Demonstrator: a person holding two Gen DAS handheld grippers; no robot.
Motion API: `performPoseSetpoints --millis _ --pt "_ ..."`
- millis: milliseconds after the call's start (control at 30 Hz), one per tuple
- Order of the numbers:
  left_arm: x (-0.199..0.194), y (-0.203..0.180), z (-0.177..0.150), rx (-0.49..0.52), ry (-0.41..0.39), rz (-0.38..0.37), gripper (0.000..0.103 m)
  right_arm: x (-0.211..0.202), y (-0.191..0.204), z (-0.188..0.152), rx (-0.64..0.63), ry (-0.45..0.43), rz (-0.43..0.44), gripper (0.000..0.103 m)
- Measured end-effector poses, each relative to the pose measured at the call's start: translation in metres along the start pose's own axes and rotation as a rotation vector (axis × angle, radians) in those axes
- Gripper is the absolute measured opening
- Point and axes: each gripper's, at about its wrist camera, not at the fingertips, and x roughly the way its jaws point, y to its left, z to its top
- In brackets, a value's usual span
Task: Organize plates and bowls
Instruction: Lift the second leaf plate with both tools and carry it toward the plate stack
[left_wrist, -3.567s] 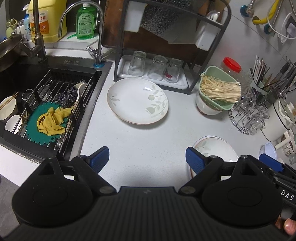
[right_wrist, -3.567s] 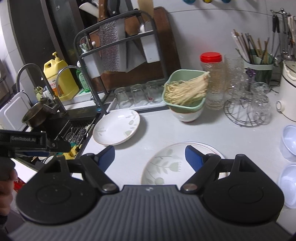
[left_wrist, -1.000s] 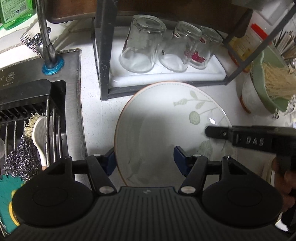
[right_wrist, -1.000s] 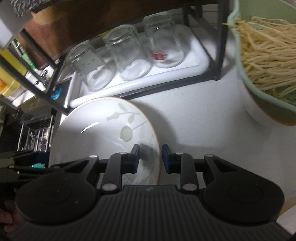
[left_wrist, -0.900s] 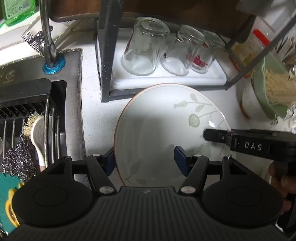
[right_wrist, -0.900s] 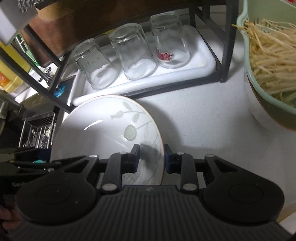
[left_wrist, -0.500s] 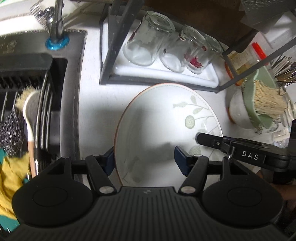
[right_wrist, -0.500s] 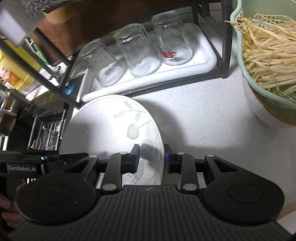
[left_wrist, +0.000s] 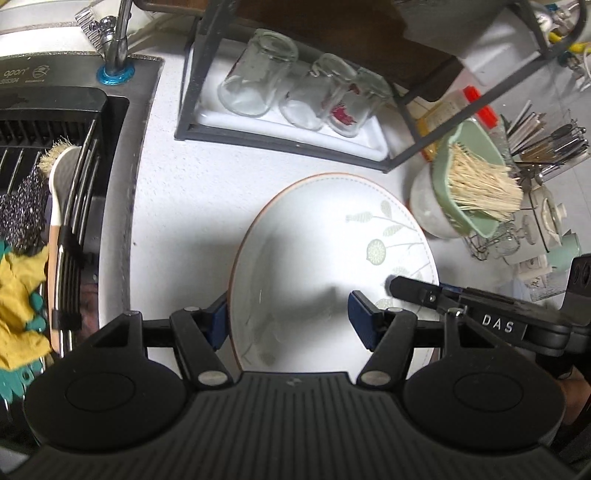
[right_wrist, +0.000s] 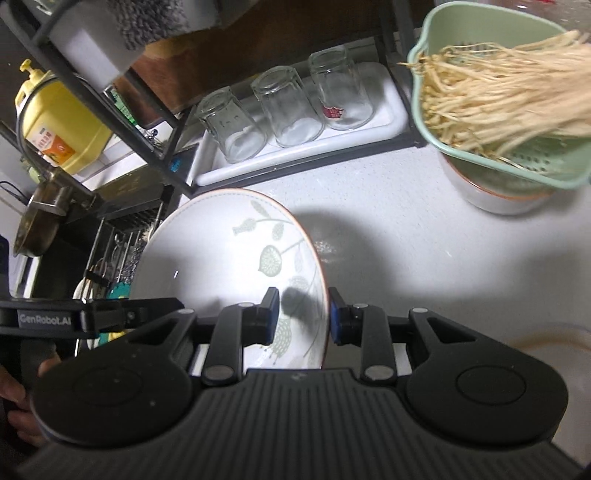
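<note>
A white plate (left_wrist: 325, 258) with a green leaf pattern and a brown rim hangs tilted above the grey counter (left_wrist: 184, 206), casting a shadow on it. My left gripper (left_wrist: 290, 321) is shut on its left edge, one blue pad outside the rim and the other over the inside. My right gripper (right_wrist: 303, 317) is shut on the right rim of the plate (right_wrist: 221, 251), which stands between its pads. Each gripper's black finger shows in the other view, the right one (left_wrist: 413, 290) and the left one (right_wrist: 147, 310). A blurred second plate rim (right_wrist: 550, 338) lies at the lower right.
A black rack (left_wrist: 280, 144) with three upturned glasses (right_wrist: 284, 107) stands just behind the plate. A green strainer of pale strands (right_wrist: 517, 110) sits on a white bowl to the right. The sink (left_wrist: 55, 184) with a brush and a yellow cloth lies left.
Both grippers have lifted the plate off the counter and carried it back from the glass rack. More counter and a wider shadow now show beneath it.
</note>
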Motion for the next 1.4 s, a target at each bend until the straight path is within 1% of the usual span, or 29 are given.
performPoseSetpoints --millis 267,500,600,733,1133,1400 --pt "-0.021 -0.026 -0.017 0.017 -0.027 -0.007 0.069 -0.035 -0.008 -0.021 0.016 -0.019 0.03 0.03" --pt "-0.026 -0.051 -0.029 0.072 -0.03 -0.015 0.069 -0.068 -0.019 -0.036 0.03 -0.087 0.039 0.03" --pt "-0.025 -0.06 -0.037 0.08 -0.032 -0.038 0.069 -0.08 -0.025 -0.044 0.037 -0.115 0.031 0.03" --pt "-0.019 -0.074 -0.05 0.096 -0.018 -0.046 0.069 -0.093 -0.037 -0.055 0.058 -0.14 0.023 0.03" --pt "0.007 -0.126 -0.077 0.153 0.038 -0.038 0.069 -0.119 -0.08 -0.082 0.099 -0.156 -0.002 0.03" --pt "0.033 -0.164 -0.087 0.195 0.097 -0.011 0.068 -0.131 -0.118 -0.1 0.137 -0.142 -0.022 0.03"
